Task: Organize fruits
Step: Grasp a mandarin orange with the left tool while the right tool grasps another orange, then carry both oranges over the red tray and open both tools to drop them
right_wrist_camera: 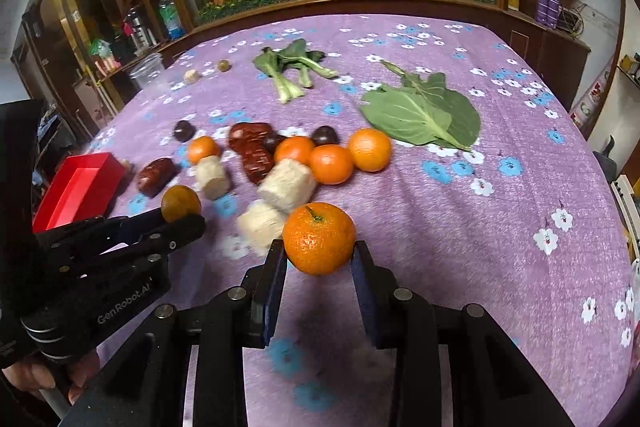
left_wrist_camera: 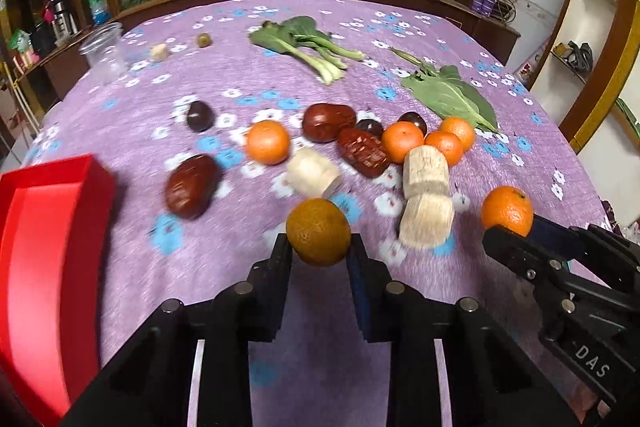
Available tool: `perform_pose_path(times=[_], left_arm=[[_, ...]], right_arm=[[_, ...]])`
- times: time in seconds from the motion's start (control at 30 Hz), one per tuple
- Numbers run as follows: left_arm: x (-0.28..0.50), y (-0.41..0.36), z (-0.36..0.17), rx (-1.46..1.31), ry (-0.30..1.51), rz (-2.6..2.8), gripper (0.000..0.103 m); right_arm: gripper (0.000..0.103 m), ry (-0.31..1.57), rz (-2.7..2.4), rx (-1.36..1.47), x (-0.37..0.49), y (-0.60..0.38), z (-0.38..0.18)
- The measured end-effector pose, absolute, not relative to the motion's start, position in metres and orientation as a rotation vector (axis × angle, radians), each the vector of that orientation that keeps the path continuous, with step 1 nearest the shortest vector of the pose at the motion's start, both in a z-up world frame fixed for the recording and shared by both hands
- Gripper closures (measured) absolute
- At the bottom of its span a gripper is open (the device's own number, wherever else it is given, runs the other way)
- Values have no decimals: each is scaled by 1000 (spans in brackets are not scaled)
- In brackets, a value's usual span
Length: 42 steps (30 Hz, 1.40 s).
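My left gripper is shut on a dull orange mandarin, held above the purple flowered cloth; it also shows in the right wrist view. My right gripper is shut on a bright orange mandarin, which also shows in the left wrist view. A red box stands open at the left, also seen in the right wrist view. Several more mandarins, red dates, dark plums and pale sugarcane pieces lie in a cluster mid-table.
Bok choy and a big green leaf lie farther back. A clear plastic cup, a small pale piece and a green olive-like fruit sit at the far left. A wooden ledge borders the table's far edge.
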<state>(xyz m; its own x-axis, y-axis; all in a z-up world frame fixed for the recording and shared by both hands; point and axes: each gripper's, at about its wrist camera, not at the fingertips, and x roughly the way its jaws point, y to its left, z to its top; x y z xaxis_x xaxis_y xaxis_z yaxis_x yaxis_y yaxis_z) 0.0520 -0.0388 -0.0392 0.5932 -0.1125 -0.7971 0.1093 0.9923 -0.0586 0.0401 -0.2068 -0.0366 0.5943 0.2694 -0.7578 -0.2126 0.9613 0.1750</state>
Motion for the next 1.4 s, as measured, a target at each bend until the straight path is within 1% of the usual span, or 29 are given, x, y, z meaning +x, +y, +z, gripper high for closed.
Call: perform_pose_path(times=[0.33,0.57,0.67,0.87,1.1,1.4], left_arm=[[2,29,-11,-106,898,-14,76],[-26,112,-1,-224,881,181,76],[-33,153,-1,-279,883,286,76],[-35,206,-6,-334,889,394,76],[-36,237,-17,-368,915,459,76],[-33,248,-27,-391,939,474,76]], right_arm=[[67,832,403,18,5,-149,-7],[67,803,547,-29,-1,-81,8],[67,803,613,-51,0,-47,10],[67,827,726,-87,10,19,3],[66,871,771,-119,25,70,-7],[66,913,773,-157,34,94,-22]])
